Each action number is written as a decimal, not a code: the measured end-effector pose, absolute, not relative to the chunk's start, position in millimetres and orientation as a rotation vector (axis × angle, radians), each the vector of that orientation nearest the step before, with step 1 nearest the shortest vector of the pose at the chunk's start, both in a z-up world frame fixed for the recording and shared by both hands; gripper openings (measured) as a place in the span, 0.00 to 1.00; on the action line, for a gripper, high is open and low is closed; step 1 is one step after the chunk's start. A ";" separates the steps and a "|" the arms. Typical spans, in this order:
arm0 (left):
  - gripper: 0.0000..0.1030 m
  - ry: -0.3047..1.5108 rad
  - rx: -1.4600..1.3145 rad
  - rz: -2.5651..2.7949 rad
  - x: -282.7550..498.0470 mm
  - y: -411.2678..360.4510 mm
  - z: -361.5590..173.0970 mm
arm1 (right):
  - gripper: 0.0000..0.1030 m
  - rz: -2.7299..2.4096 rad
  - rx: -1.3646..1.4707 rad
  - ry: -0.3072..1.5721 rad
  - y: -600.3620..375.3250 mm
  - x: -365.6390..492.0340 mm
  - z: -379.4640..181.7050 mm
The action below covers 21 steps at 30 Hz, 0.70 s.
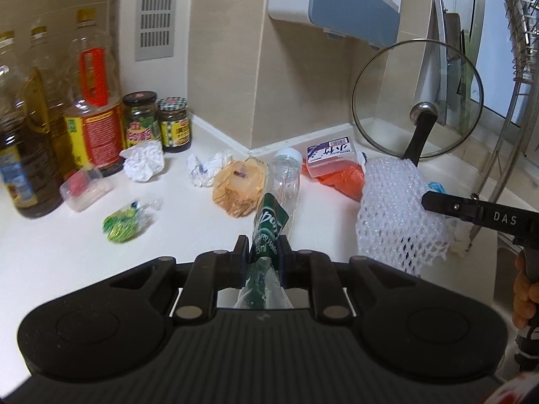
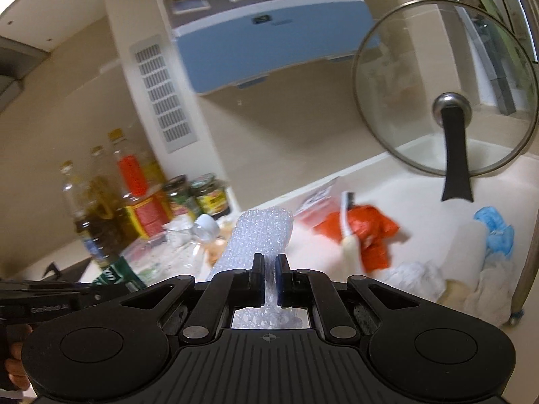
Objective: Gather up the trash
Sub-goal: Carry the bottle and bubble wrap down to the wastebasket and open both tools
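Trash in hand: I've got the left gripper (image 1: 263, 252) clamped on a crushed clear plastic water bottle with green label (image 1: 278, 198), white cap pointing away, lifted off the white countertop (image 1: 67, 252).
Right side: right gripper (image 2: 268, 274) is pinched on a white foam mesh fruit sleeve (image 2: 259, 235), also held up.
Left behind, mid-counter: green candy wrapper (image 1: 123, 224), crumpled white paper ball (image 1: 145, 161), orange plastic bag (image 1: 347, 176).
Far: glass pot lid (image 1: 417, 101) leaning on the wall.
Risk: bottle is gripped near its base only; I judge it could pivot or slip. Sleeve is soft and may pull through.
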<state>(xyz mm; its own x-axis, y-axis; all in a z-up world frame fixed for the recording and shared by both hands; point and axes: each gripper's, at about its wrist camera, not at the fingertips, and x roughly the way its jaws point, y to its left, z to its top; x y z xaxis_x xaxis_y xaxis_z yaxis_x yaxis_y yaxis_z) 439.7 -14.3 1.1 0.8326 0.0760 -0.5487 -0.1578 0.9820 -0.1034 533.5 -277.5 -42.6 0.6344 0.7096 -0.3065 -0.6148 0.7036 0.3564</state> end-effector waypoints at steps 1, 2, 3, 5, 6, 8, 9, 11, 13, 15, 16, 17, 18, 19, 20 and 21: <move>0.15 0.576 -0.153 0.126 432.2 -13.5 1.6 | 0.06 0.774 0.226 0.451 -276.1 525.3 -41.2; 0.15 0.577 -0.158 0.127 424.6 -12.7 2.0 | 0.06 0.785 0.226 0.455 -274.7 518.2 -40.2; 0.15 0.578 -0.163 0.128 416.4 -12.3 2.1 | 0.06 0.794 0.227 0.460 -273.4 511.1 -39.4; 0.15 0.582 -0.169 0.127 399.9 -11.6 1.9 | 0.06 0.814 0.225 0.472 -269.9 495.4 -38.8; 0.15 0.585 -0.173 0.127 391.9 -11.3 1.6 | 0.06 0.821 0.222 0.478 -268.1 488.2 -38.8; 0.15 0.591 -0.185 0.131 375.6 -9.8 0.7 | 0.06 0.832 0.216 0.490 -263.6 472.9 -39.4; 0.15 0.593 -0.190 0.130 367.4 -8.9 -0.1 | 0.06 0.840 0.213 0.497 -261.0 465.2 -40.1; 0.15 0.598 -0.202 0.133 351.1 -7.0 -1.5 | 0.06 0.851 0.204 0.509 -255.9 450.8 -42.0; 0.15 0.602 -0.209 0.138 334.5 -5.5 -2.9 | 0.06 0.865 0.191 0.522 -250.7 435.3 -44.4; 0.15 0.607 -0.214 0.141 319.1 -3.9 -3.9 | 0.06 0.874 0.181 0.534 -246.5 420.8 -47.1; 0.15 0.611 -0.216 0.141 311.9 -2.8 -4.7 | 0.06 0.877 0.176 0.543 -244.3 414.2 -48.8; 0.15 0.617 -0.217 0.142 304.5 -2.0 -6.1 | 0.06 0.878 0.173 0.552 -242.4 408.3 -50.3; 0.15 0.622 -0.219 0.143 297.6 -1.2 -7.4 | 0.06 0.881 0.170 0.560 -240.8 402.0 -52.1; 0.15 0.629 -0.222 0.142 290.7 -0.6 -9.1 | 0.06 0.884 0.164 0.568 -239.1 395.7 -54.3; 0.15 0.636 -0.225 0.142 284.3 -0.3 -10.9 | 0.06 0.886 0.157 0.577 -237.7 389.6 -56.7; 0.15 0.644 -0.230 0.143 277.7 0.2 -13.1 | 0.06 0.886 0.150 0.586 -236.3 384.1 -59.6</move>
